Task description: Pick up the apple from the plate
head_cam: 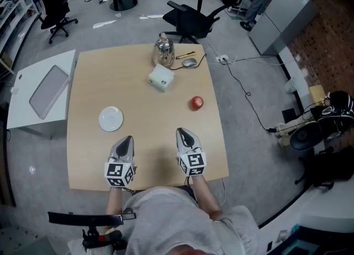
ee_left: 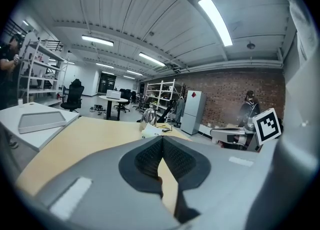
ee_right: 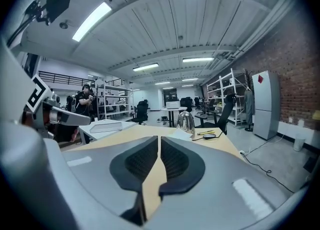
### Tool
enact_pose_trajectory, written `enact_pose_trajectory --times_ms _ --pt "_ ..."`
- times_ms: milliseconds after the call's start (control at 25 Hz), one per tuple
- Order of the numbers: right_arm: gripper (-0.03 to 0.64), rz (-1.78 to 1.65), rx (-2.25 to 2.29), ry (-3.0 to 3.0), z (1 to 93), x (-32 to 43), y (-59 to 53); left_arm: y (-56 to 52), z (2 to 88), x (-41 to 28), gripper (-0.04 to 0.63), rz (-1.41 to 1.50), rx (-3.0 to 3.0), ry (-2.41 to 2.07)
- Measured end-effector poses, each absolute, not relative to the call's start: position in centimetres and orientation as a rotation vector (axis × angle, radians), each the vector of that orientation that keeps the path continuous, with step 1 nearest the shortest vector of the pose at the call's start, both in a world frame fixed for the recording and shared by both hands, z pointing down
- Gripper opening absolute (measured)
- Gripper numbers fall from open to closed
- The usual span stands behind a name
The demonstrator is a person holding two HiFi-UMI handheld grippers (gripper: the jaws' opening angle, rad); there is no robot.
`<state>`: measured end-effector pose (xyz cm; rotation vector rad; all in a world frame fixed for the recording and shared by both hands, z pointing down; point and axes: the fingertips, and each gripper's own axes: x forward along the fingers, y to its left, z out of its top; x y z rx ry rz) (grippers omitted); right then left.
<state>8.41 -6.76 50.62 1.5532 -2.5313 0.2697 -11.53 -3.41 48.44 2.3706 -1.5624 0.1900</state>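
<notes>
A red apple (head_cam: 196, 103) lies on the bare wooden table (head_cam: 138, 157), right of centre, well apart from the empty white plate (head_cam: 111, 119) at the left. My left gripper (head_cam: 128, 139) hovers near the table's front edge, just right of and below the plate, jaws shut with nothing between them. My right gripper (head_cam: 182, 133) is beside it, below and left of the apple, jaws shut and empty. In the left gripper view the pads (ee_left: 176, 160) meet at the tip; in the right gripper view the pads (ee_right: 175, 160) nearly touch. Neither gripper view shows the apple.
A metal kettle (head_cam: 163, 51), a white box (head_cam: 161, 77), a mouse (head_cam: 189, 62) and a pen lie at the table's far side. A white side table with a grey tray (head_cam: 48, 90) stands at the left. A black office chair (head_cam: 191, 19) stands behind the table.
</notes>
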Motion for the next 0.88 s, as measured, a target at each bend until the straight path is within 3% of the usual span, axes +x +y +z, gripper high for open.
enact_pose_trajectory --times_ms 880 --pt "0.006 0.254 1.595 -2.499 51.1 7.6 -3.1 -2.5 48.1 -12.1 0.02 0.168 2.435 -1.496"
